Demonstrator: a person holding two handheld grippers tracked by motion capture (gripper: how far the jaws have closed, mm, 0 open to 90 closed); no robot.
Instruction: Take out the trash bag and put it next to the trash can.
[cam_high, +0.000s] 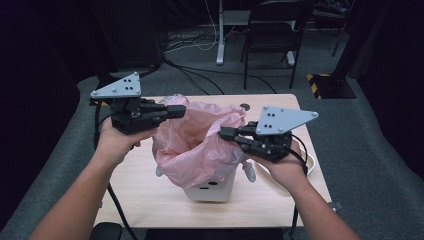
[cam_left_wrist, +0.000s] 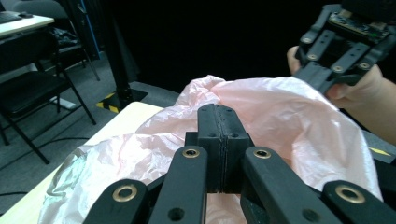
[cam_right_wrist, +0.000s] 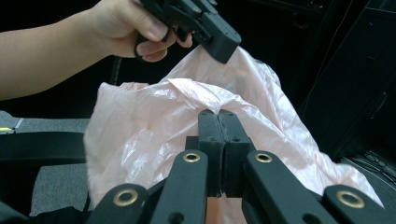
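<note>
A thin pink plastic bag (cam_high: 200, 142) lines a small white bin (cam_high: 212, 189) on the light wooden table (cam_high: 150, 200). My left gripper (cam_high: 183, 111) is shut on the bag's left rim and holds it up; in the right gripper view the pink film hangs from its tip (cam_right_wrist: 225, 50). My right gripper (cam_high: 223, 133) is shut on the right rim, and the film bunches at its closed jaws (cam_right_wrist: 218, 115). In the left gripper view the bag (cam_left_wrist: 280, 116) spreads beyond my shut left gripper (cam_left_wrist: 217, 110), with the right gripper (cam_left_wrist: 322, 77) at its far edge. The bag hides the bin's inside.
A black folding chair (cam_high: 274, 35) and a desk leg (cam_high: 220, 35) stand on the grey carpet beyond the table, with cables on the floor. A white cord (cam_high: 311, 165) lies on the table by my right hand. A yellow-black striped post base (cam_high: 322, 82) sits at the far right.
</note>
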